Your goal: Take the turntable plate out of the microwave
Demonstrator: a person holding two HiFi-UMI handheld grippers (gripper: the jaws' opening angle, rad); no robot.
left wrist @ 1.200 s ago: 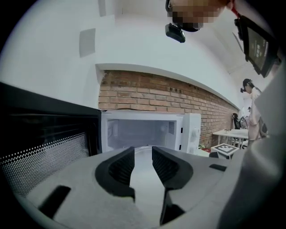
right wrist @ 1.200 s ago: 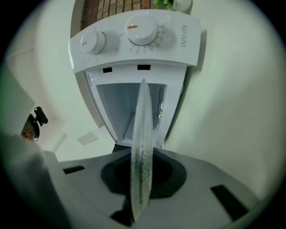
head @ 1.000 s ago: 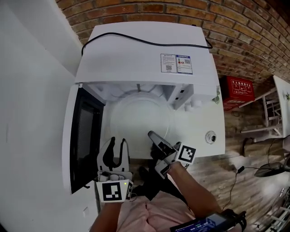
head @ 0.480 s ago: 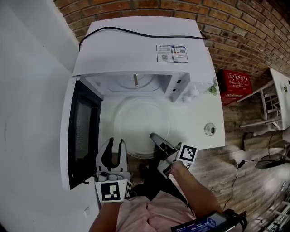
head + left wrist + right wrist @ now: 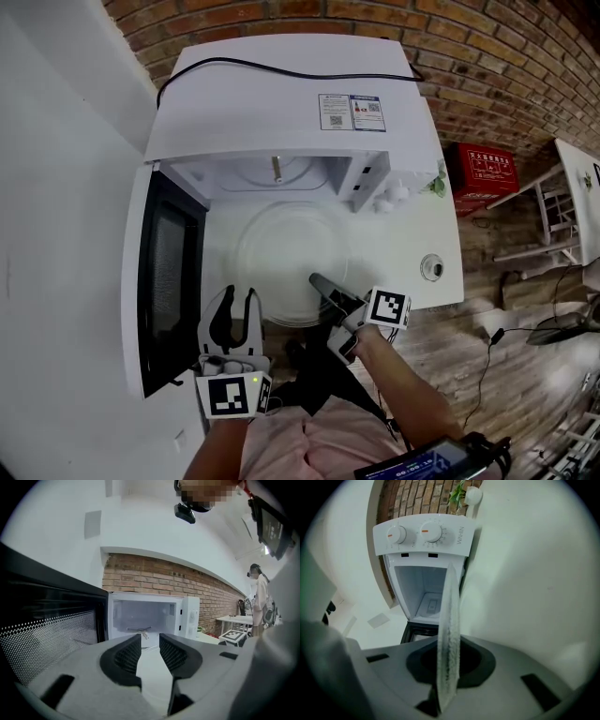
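Note:
The clear glass turntable plate (image 5: pixel 291 258) is out of the white microwave (image 5: pixel 281 103) and lies level over the white table (image 5: pixel 412 244), in front of the open cavity. My right gripper (image 5: pixel 320 282) is shut on the plate's near right rim. In the right gripper view the plate (image 5: pixel 449 616) shows edge-on between the pads of that gripper (image 5: pixel 449 660). My left gripper (image 5: pixel 237 296) stands open and holds nothing, beside the open door (image 5: pixel 164 272) and just left of the plate. In the left gripper view the left gripper (image 5: pixel 150 644) points at the cavity (image 5: pixel 143 616).
A roller ring and hub (image 5: pixel 277 169) remain in the cavity. A black cable (image 5: pixel 281 67) runs over the microwave's top. A small round object (image 5: pixel 432 268) and white knobs with a plant (image 5: pixel 398 194) are on the table's right. A red box (image 5: pixel 487 178) stands beyond.
The right gripper has drawn the plate out of the cavity towards me and a little lower. The left gripper has stayed where it was.

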